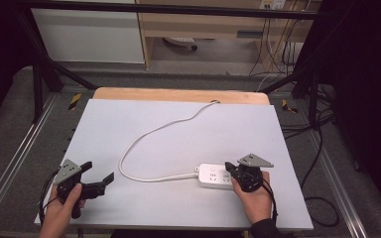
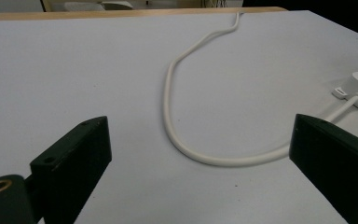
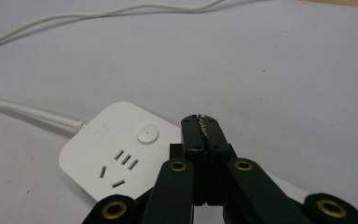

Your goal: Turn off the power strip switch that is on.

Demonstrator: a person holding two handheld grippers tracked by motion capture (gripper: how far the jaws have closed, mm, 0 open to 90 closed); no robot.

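Hovering closed-fingered over the flat white plastic power strip (image 3: 121, 154), the right gripper (image 3: 200, 122) seems poised to press it; the left gripper (image 1: 98, 178) waits, fingers wide open, on the pale grey bench (image 1: 178, 124).

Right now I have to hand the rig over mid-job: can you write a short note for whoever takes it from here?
Left gripper: jaws wide open, holding nothing, low over the near left of the table.
Right gripper: jaws shut with nothing between them, tips poised over the white power strip, close to its round button. Whether they touch the strip cannot be told.
Power strip lies flat at the near right; its white cord loops left across the table, then runs to the far edge.
Done: nothing plugged in, sockets bare.
Left: probably pressing the button, or steadying the strip.
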